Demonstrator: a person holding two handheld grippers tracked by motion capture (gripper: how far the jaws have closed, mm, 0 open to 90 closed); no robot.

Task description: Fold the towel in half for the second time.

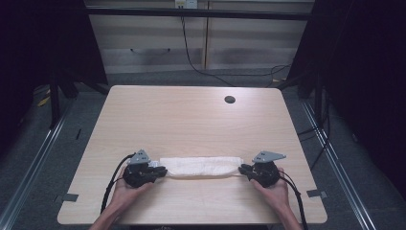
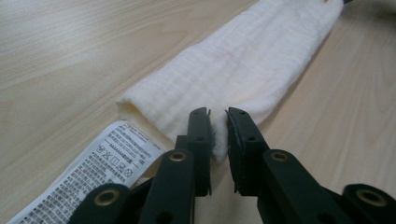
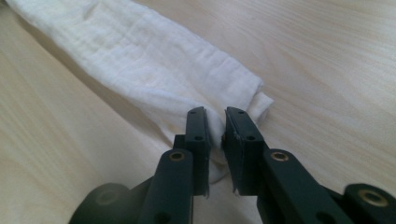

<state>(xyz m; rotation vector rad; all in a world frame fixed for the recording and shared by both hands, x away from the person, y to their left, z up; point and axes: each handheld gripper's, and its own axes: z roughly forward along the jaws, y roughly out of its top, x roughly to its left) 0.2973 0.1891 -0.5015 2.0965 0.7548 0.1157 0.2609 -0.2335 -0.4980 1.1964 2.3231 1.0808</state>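
The left tongs (image 2: 218, 116) pinch one end of a white cloth (image 2: 243, 70), with a bit of it squeezed between the jaws. The right tongs (image 3: 215, 114) pinch the other end the same way. The cloth is folded into a long strip. It lies flat on the table (image 1: 191, 115), near the front edge, stretched between the two tongs. A white tag (image 2: 93, 172) sticks out beside the left tongs.
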